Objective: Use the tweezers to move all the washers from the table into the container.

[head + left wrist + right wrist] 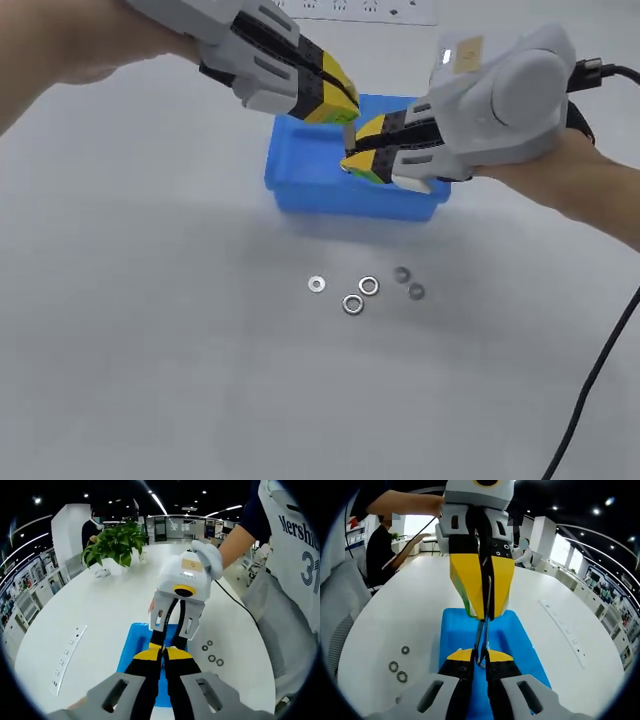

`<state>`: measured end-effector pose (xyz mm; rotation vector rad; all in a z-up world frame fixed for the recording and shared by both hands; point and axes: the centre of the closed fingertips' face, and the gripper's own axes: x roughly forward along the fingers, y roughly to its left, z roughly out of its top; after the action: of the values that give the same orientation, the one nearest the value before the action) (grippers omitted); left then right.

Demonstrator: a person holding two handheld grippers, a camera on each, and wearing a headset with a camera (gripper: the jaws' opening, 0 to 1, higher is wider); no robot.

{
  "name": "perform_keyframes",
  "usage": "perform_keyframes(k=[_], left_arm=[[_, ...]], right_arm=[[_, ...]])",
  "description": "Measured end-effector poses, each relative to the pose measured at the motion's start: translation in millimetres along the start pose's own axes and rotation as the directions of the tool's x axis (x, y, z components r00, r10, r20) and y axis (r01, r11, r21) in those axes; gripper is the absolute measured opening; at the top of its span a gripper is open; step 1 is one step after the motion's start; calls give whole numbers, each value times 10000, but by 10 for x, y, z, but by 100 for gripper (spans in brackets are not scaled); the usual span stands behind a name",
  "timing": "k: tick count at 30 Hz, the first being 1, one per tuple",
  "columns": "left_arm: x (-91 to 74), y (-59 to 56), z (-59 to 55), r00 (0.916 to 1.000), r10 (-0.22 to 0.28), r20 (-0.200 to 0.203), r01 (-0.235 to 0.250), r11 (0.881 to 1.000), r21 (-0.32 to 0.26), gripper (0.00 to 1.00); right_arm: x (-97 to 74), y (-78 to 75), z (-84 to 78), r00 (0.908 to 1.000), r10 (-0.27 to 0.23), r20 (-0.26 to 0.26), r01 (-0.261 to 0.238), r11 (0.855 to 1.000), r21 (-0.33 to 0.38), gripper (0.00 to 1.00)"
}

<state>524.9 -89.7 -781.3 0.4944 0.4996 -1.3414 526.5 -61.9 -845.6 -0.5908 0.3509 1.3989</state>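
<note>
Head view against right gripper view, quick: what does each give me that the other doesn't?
Head view adds: the full count of five washers, loose on the table in front of the blue container. Right gripper view adds: the thin tweezers running from the left gripper's shut jaws into the right gripper's, and a seated person behind. Shared: both grippers tip to tip over the container, washers on the table.

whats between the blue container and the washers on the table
Nothing. In the head view, the strip of white table between the blue container and the washers is bare.
</note>
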Motion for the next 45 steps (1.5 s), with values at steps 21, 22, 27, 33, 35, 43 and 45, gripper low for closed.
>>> perform_keyframes(k=[21, 22, 27, 33, 35, 43, 45], left_arm=[[65, -24, -33, 10000, -69, -48, 67, 9995, -318, 6], [55, -29, -23, 10000, -57, -46, 56, 9995, -310, 6], [-6, -49, 57, 10000, 5, 33, -4, 9996, -277, 6], [-139, -168, 220, 9998, 78, 196, -78, 10000, 46, 6], [-198, -229, 285, 9996, 117, 256, -121, 9998, 156, 6], [-393, -620, 513, 9977, 274, 619, -303, 9985, 457, 6], [-419, -720, 530, 9970, 310, 706, -342, 9984, 443, 6]], right_arm=[[2, 24, -74, 9996, -7, -277, 12, 9998, 183, 11], [-9, 23, -58, 9997, -19, -251, 24, 9998, 205, 11], [-66, 25, 36, 9999, -106, -78, 108, 9997, 218, 11], [-211, 84, 254, 9992, -195, 362, 190, 9997, 131, 12], [-274, 121, 328, 9985, -199, 508, 192, 9997, 154, 12], [-504, 447, 586, 9960, 64, 895, -45, 9998, -209, 11], [-540, 543, 610, 9957, 127, 921, -107, 9997, -225, 11]])
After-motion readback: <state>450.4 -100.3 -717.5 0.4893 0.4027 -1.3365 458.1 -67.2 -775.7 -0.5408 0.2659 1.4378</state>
